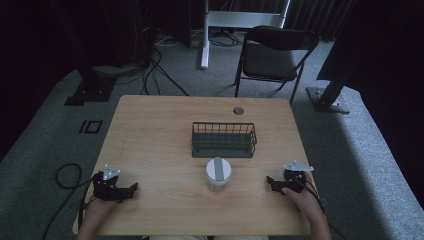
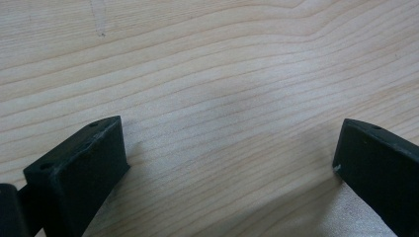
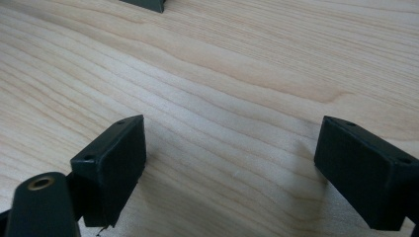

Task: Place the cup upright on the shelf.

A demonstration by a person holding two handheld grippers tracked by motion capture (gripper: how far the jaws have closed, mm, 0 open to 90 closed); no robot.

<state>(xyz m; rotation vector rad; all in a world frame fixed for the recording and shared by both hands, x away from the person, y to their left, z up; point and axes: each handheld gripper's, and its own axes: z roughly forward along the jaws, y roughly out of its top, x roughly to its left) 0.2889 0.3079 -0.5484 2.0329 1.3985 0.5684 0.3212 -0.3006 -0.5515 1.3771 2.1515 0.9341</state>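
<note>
On the wooden table, my left gripper rests near the front left corner, held by a hand, jaws pointing right. In the left gripper view it is open over bare wood, nothing between its jaws. My right gripper rests near the front right, jaws pointing left. In its own view it is open too, and empty. Between them stands a white round container with a grey strip across its lid. Just behind it sits a dark wire basket, apparently empty.
A round cable hole lies near the table's far edge. A dark corner, seemingly the basket's, pokes in at the top of the right gripper view. A folding chair stands behind the table. Cables trail on the carpet at left.
</note>
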